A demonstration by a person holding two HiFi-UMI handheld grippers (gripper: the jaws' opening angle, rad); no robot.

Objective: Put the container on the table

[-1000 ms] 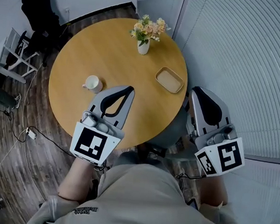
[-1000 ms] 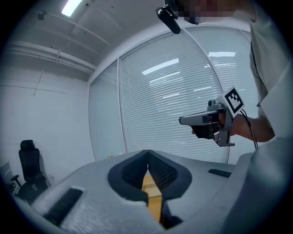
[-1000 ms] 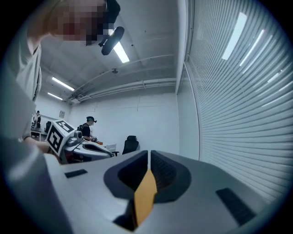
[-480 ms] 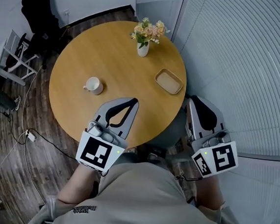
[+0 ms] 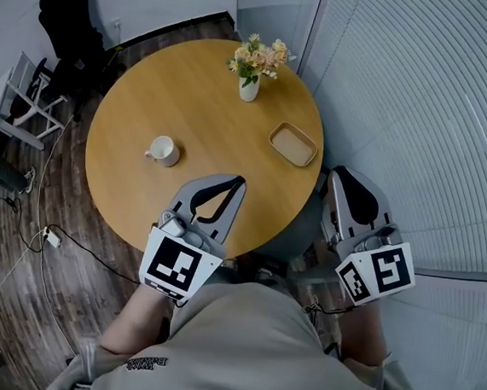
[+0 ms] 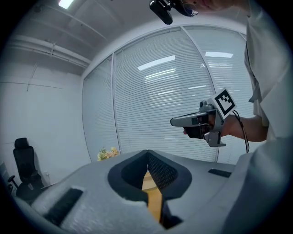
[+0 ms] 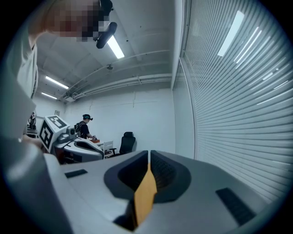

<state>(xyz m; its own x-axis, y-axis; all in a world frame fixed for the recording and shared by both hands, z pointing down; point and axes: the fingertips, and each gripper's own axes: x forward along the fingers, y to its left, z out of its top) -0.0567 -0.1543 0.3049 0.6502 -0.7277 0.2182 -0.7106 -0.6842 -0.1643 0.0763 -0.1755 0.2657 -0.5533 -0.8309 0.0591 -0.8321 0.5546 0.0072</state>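
A shallow tan container (image 5: 294, 142) lies on the right part of the round wooden table (image 5: 142, 94). My left gripper (image 5: 239, 181) hovers over the table's near edge, shut and empty, well short of the container. My right gripper (image 5: 342, 170) is off the table's right rim, just below the container, also shut with nothing held. In the left gripper view the jaws (image 6: 147, 153) meet at their tips, and the right gripper (image 6: 201, 121) shows beyond them. In the right gripper view the jaws (image 7: 149, 153) are likewise closed, with the left gripper (image 7: 75, 146) at the left.
A white cup (image 5: 162, 149) stands left of centre on the table and a vase of flowers (image 5: 251, 77) at its far side. Window blinds (image 5: 422, 121) run close along the right. A black chair (image 5: 68, 19), a white rack (image 5: 26, 96) and floor cables (image 5: 51, 236) are on the left.
My left gripper has drawn back toward me and a little to the right. The right gripper has shifted only slightly nearer. Both stay shut.
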